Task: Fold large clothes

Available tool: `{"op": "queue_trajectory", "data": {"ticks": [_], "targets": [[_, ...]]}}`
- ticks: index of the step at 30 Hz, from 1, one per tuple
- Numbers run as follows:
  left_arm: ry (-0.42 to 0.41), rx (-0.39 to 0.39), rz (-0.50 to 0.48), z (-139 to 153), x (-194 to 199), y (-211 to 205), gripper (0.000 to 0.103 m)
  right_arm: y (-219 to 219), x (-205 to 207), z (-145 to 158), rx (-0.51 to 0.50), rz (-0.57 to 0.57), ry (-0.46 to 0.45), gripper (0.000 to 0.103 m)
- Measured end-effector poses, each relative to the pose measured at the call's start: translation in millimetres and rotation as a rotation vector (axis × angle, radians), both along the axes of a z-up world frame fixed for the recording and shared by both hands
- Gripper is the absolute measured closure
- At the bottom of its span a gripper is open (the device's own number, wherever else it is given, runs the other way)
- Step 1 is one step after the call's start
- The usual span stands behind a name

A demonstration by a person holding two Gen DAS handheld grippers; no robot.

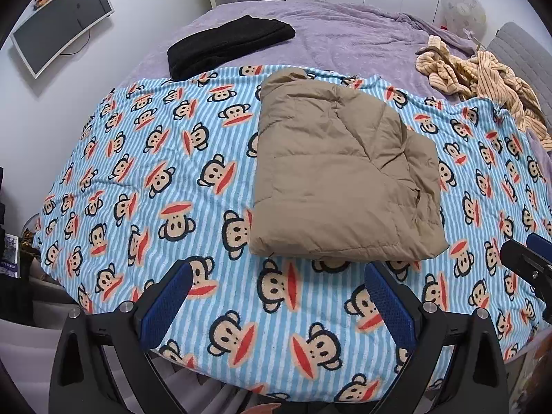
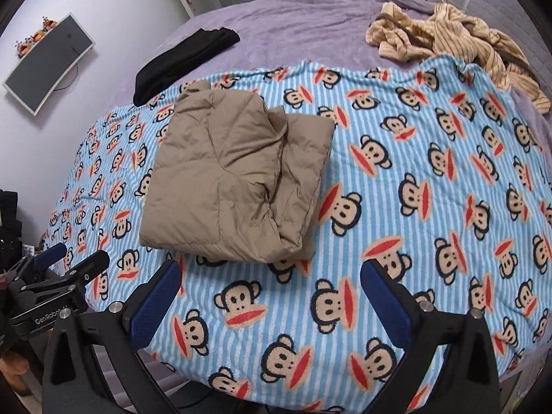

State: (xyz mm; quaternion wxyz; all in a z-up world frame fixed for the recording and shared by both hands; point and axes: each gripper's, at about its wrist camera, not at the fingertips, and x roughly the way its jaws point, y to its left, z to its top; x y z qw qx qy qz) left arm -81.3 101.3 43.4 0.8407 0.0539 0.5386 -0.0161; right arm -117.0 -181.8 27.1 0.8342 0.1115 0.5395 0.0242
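Folded tan quilted puffer jacket (image 1: 345, 172) rests compact; left gripper (image 1: 279, 303), right gripper (image 2: 270, 302) released, empty. Lift clear, avoid snagging fold.

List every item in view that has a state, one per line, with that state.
Tan puffer jacket: folded into a compact bundle, lying on the monkey-print blanket, untouched.
Monkey-print blanket: spread flat over the bed.
Black garment: folded, on the purple cover.
Striped beige garment: crumpled, unfolded.
Left tongs: open, empty.
Right tongs: open, empty.
Wall screen: dark.
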Motion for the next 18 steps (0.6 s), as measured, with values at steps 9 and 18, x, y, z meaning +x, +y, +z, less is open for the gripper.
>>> {"op": "queue_trajectory", "data": {"ticks": [9,18], "targets": [[-0.083,0.023,-0.041,44.5,24.7,28.4,0.003,20.2,16.1,44.7,-0.050,-0.080,-0.055,0.000],[-0.080,0.010,-0.062,51.5,38.7,41.9,0.003,38.3,27.7,60.3,-0.095,-0.152,-0.076,0.000]]}}
